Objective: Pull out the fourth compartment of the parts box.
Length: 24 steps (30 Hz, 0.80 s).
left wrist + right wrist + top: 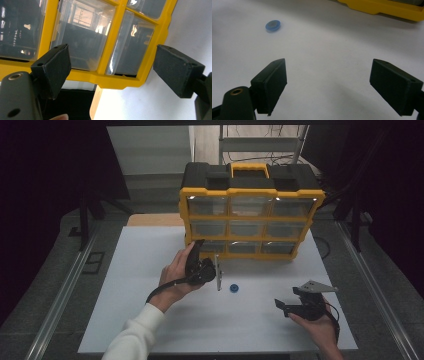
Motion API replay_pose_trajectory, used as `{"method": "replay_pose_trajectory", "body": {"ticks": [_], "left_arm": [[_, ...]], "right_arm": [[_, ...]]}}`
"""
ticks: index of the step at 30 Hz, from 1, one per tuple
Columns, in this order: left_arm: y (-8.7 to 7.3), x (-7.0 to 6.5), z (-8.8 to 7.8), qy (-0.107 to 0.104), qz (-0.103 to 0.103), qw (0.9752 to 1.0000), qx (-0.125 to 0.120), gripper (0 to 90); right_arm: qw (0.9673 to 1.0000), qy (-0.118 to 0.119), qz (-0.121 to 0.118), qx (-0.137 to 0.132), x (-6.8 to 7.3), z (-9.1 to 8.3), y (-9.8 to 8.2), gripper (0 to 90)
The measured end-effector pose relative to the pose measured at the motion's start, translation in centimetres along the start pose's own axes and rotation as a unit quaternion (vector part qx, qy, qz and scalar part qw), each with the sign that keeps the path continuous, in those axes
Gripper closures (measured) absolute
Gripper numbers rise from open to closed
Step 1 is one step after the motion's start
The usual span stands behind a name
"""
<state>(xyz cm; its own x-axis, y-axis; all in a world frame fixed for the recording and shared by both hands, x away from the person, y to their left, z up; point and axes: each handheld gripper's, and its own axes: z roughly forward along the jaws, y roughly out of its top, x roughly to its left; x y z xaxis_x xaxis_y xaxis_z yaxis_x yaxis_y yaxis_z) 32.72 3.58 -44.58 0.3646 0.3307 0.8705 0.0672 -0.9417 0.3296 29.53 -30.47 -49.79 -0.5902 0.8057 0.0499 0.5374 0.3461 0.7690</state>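
White bench carries a yellow drawer cabinet and blue disc; both tongs, left and right, gape wide, empty, amid dark surroundings.

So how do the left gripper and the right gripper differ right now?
The left gripper is raised close to the bottom row of the yellow organizer, while the right gripper sits low over the white table, farther from it. The left gripper view faces the clear drawers; the right gripper view faces bare table and the small blue disc. Both are open and hold nothing.
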Motion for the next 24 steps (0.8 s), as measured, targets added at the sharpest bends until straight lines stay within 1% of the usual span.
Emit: {"method": "replay_pose_trajectory", "body": {"ticks": [2, 4, 6, 12, 15, 18, 21, 24], "left_arm": [[0.0, 0.1, 0.1, 0.001, -0.004, 1.0000, 0.000, 15.0], [0.1, 0.3, 0.1, -0.003, -0.014, 0.9999, -0.004, 15.1], [0.1, 0.4, 0.2, 0.002, -0.009, 1.0000, -0.002, 15.4], [0.3, 0.8, 0.5, 0.008, -0.007, 0.9999, -0.001, 15.4], [0.3, 0.9, 0.6, 0.006, -0.005, 1.0000, -0.006, 15.4], [0.3, 0.9, 0.7, 0.009, 0.001, 0.9999, -0.007, 15.4], [0.2, 1.0, 0.9, 0.012, 0.000, 0.9999, -0.008, 15.4], [0.3, 1.1, 1.2, 0.011, 0.002, 0.9999, -0.007, 15.3]], "right_arm": [[1.0000, 0.000, 0.001, 0.000, 0.0, 0.0, 0.0, 14.6], [1.0000, 0.000, 0.001, 0.000, 0.0, 0.0, 0.0, 14.7], [1.0000, 0.000, 0.001, 0.000, 0.0, 0.0, 0.0, 14.7], [1.0000, 0.000, 0.001, 0.000, 0.0, 0.0, 0.0, 14.7], [1.0000, 0.001, -0.001, 0.000, 0.0, 0.0, 0.0, 14.7], [1.0000, 0.001, -0.001, 0.000, 0.0, 0.0, 0.0, 14.6], [1.0000, 0.000, 0.000, 0.000, 0.0, 0.0, 0.0, 14.7], [1.0000, 0.000, -0.001, 0.001, 0.0, 0.0, 0.0, 14.6]]}}
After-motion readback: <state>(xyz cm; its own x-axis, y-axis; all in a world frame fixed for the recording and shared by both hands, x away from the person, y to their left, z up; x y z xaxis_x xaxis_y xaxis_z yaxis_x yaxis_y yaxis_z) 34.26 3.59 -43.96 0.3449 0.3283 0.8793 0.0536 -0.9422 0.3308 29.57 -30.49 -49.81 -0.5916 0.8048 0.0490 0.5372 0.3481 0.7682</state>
